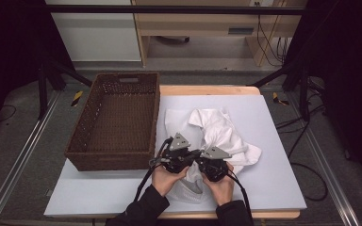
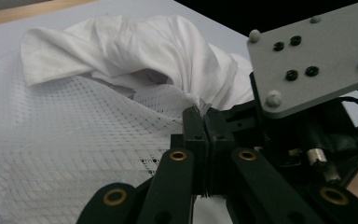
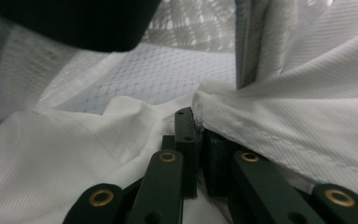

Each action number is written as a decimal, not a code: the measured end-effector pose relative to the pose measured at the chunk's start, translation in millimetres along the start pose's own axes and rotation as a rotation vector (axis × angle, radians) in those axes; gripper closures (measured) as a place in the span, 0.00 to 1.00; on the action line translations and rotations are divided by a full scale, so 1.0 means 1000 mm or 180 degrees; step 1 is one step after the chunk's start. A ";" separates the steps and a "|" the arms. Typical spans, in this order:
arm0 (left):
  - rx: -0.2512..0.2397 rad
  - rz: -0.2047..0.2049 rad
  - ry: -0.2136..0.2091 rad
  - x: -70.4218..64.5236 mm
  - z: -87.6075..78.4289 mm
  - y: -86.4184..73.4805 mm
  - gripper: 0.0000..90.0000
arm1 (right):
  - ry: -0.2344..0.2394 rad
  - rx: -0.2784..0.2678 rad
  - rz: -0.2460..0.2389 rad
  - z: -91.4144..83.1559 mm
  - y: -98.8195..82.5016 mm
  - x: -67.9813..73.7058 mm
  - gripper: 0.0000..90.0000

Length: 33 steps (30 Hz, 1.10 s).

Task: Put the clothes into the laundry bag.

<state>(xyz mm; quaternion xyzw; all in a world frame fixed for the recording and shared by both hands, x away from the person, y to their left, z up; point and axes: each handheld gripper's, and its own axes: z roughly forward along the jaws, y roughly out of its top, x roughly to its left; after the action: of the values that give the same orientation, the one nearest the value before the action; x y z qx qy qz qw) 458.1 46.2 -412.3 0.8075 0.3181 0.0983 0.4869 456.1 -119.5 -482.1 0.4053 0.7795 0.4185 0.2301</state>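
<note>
A crumpled white garment (image 1: 224,134) lies on the pale mat, partly over a white mesh bag (image 1: 188,190) that reaches toward the table's front edge. Both grippers meet tip to tip over the bag's near part. My left gripper (image 1: 192,155) is shut, with the edge of the mesh bag (image 2: 74,140) pinched at its tips (image 2: 204,122). My right gripper (image 1: 201,158) is shut on a hemmed fold of the white garment (image 3: 279,126), which drapes over its jaws (image 3: 196,123). In the left gripper view, the right gripper's grey plate (image 2: 314,58) is close on the right, with the garment (image 2: 135,46) heaped behind.
A dark brown wicker basket (image 1: 75,149), empty, stands on the table's left half beside the mat (image 1: 273,179). A wooden strip (image 1: 207,90) runs along the table's far edge. Black frame posts and cables stand on the floor to either side.
</note>
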 end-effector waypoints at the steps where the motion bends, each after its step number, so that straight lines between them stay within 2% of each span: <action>1: -0.0017 -0.0021 0.0004 0.002 0.000 -0.002 0.99 | 0.0000 0.0005 -0.0004 0.000 -0.001 0.001 0.93; 3: -0.0037 -0.0046 0.0026 0.005 -0.001 -0.005 0.99 | 0.0095 -0.0053 -0.0033 -0.006 -0.002 0.000 0.85; 4: -0.0046 -0.0057 0.0032 0.006 -0.001 -0.006 0.99 | 0.0233 -0.0076 0.0040 -0.012 -0.003 -0.001 0.80; 6: -0.0049 -0.0074 0.0032 0.008 -0.001 -0.007 0.99 | 0.0327 -0.0135 0.0095 -0.022 -0.004 -0.004 0.75; 8: -0.0051 -0.0072 0.0034 0.008 0.000 -0.008 0.99 | 0.0385 -0.0223 0.0054 -0.039 -0.005 -0.007 0.69; 10: -0.0049 -0.0065 0.0035 0.008 0.000 -0.009 0.99 | 0.0412 -0.0385 0.0020 -0.063 -0.005 -0.013 0.64; 12: -0.0049 -0.0053 0.0037 0.008 0.000 -0.009 0.99 | 0.0301 -0.0473 0.0020 -0.078 -0.005 -0.020 0.60; 14: -0.0044 -0.0040 0.0035 0.008 0.000 -0.009 0.99 | 0.0102 -0.0501 0.0044 -0.086 -0.004 -0.032 0.51; 15: -0.0039 -0.0040 0.0030 0.008 0.000 -0.009 0.99 | -0.0020 -0.0472 0.0082 -0.085 -0.003 -0.040 0.40; 18: -0.0036 -0.0036 0.0012 0.007 0.001 -0.009 0.99 | -0.0142 -0.0348 0.0110 -0.071 -0.003 -0.053 0.32; 19: -0.0029 -0.0020 0.0011 0.007 0.001 -0.010 0.99 | -0.0169 -0.0270 0.0132 -0.060 -0.004 -0.057 0.32; 21: -0.0026 -0.0019 0.0007 0.007 0.002 -0.010 0.99 | -0.0134 -0.0152 0.0147 -0.041 -0.006 -0.060 0.41; 22: -0.0021 -0.0020 0.0012 0.008 0.002 -0.010 0.99 | -0.0171 -0.0101 0.0134 -0.036 -0.007 -0.060 0.52; 23: -0.0025 -0.0030 0.0015 0.008 0.002 -0.010 0.99 | -0.0226 -0.0007 0.0061 -0.030 -0.008 -0.059 0.68; 24: -0.0021 -0.0031 0.0021 0.008 0.002 -0.010 0.99 | -0.0244 0.0036 0.0073 -0.028 -0.008 -0.059 0.78; 25: -0.0012 -0.0027 0.0020 0.008 0.002 -0.010 0.99 | -0.0237 0.0075 0.0119 -0.027 -0.008 -0.060 0.92; 26: -0.0016 -0.0036 0.0021 0.009 0.002 -0.010 0.99 | -0.0234 0.0084 0.0136 -0.029 -0.008 -0.060 0.98; 29: -0.0024 -0.0053 0.0032 0.010 0.002 -0.010 0.99 | -0.0122 -0.0085 0.0203 -0.049 -0.006 -0.060 0.99; 31: -0.0028 -0.0081 0.0033 0.012 0.002 -0.009 0.99 | 0.0055 -0.0296 0.0151 -0.069 -0.003 -0.056 0.99; 33: -0.0025 -0.0104 0.0030 0.012 0.002 -0.008 0.99 | 0.0298 -0.0483 0.0057 -0.088 -0.001 -0.046 0.99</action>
<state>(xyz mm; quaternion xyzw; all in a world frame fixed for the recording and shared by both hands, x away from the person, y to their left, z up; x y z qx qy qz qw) 465.4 54.3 -421.7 0.7998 0.3331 0.0954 0.4901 420.4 -199.1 -434.2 0.3735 0.7518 0.4969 0.2198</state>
